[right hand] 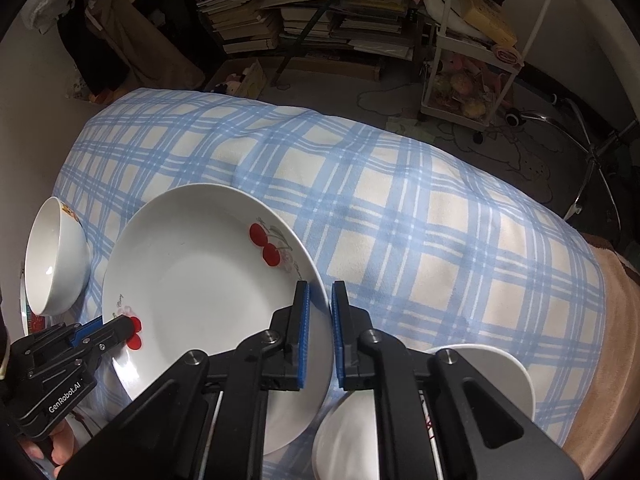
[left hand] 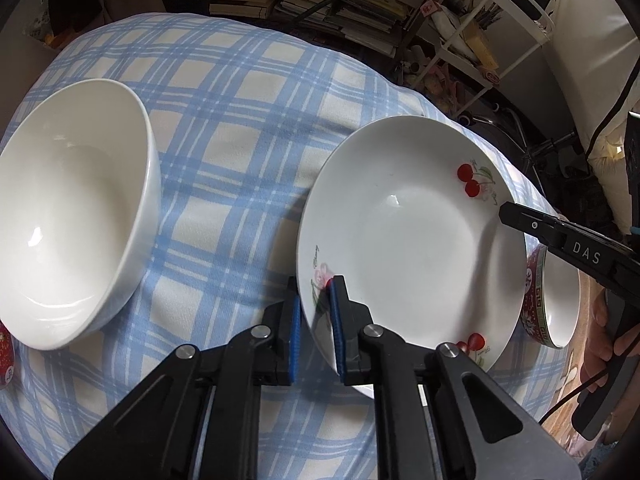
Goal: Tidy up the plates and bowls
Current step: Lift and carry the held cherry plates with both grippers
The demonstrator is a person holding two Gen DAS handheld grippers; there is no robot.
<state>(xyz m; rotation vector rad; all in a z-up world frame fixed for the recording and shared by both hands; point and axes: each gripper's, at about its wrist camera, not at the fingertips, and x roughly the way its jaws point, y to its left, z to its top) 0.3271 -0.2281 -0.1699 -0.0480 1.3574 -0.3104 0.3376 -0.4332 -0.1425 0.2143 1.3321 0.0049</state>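
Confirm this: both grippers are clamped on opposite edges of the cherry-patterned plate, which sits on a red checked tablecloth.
One detail is wrong: the tablecloth is blue and cream checked, not red. The right wrist view shows it clearly. The rest holds: the left gripper and right gripper are each clamped on an opposite edge of the cherry-patterned plate.

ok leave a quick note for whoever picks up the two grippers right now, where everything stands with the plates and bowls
Left gripper: shut on the near-left rim of the cherry plate.
Right gripper: shut on the plate's opposite rim, one pad inside, one outside.
The plate lies on the blue checked cloth, gripped from both sides; whether it is lifted cannot be told.
White bowl sits to the plate's left on the cloth.
Red-patterned bowl sits just past the plate's right edge, with a plain white dish by the right gripper.
Done: both grips set. Left: move the plate, then sort the bowls; nothing looks stacked yet.
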